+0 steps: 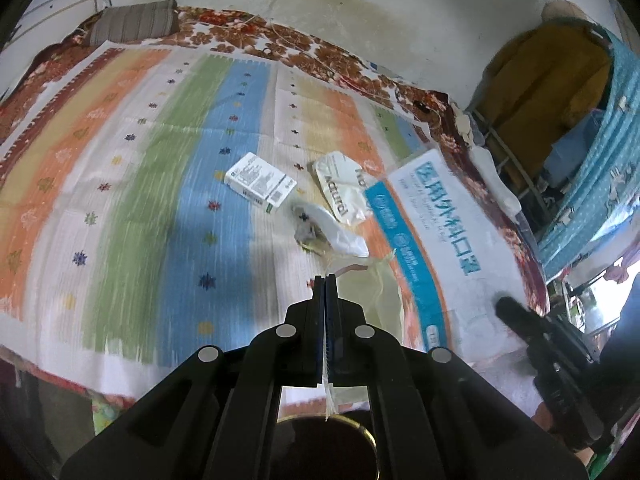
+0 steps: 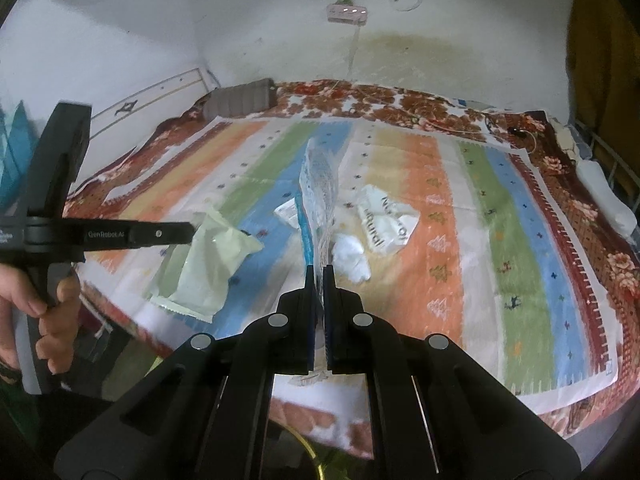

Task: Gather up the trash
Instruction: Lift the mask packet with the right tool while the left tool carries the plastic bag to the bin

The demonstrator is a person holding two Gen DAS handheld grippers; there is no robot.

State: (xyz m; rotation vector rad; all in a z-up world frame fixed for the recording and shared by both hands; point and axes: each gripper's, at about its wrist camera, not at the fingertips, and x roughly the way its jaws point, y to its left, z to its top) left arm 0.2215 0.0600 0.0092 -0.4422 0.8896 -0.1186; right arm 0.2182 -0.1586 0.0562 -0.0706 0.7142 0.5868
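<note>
**Two wrappers in hand, three scraps left on the bed**

Since both pieces you hold are thin film, expect them to weigh almost nothing, flap as you move, and slip out if the grip eases. Your left gripper [image 1: 325, 278] has its fingers pressed together on an edge of the pale green wrapper [image 2: 212, 264], which hangs limp over the near edge of the bed [image 2: 540, 248]; the pinch is right at a corner, so little film lies between the pads. Your right gripper [image 2: 317, 268] is clamped on the edge of the big blue-and-white bag [image 1: 432, 216], seen edge-on from the right wrist, standing up from the tips and bending under its own weight. That bag is large and floppy, so it will likely drag and catch air; a hold farther in from the rim would probably be safer.

Still lying on the striped sheet, near the middle:
- The small carton [image 1: 260, 179] looks stiff and light. Take it across its narrow sides.
- The crumpled white bag [image 1: 340, 186] is soft. Pinch a raised fold.
- The tissue wad [image 1: 342, 236], just beside that bag, is soft too and may shed bits; grip its bulk.

A dark round opening [image 1: 328, 452] shows below the left gripper, possibly a bin, though I cannot tell.
</note>
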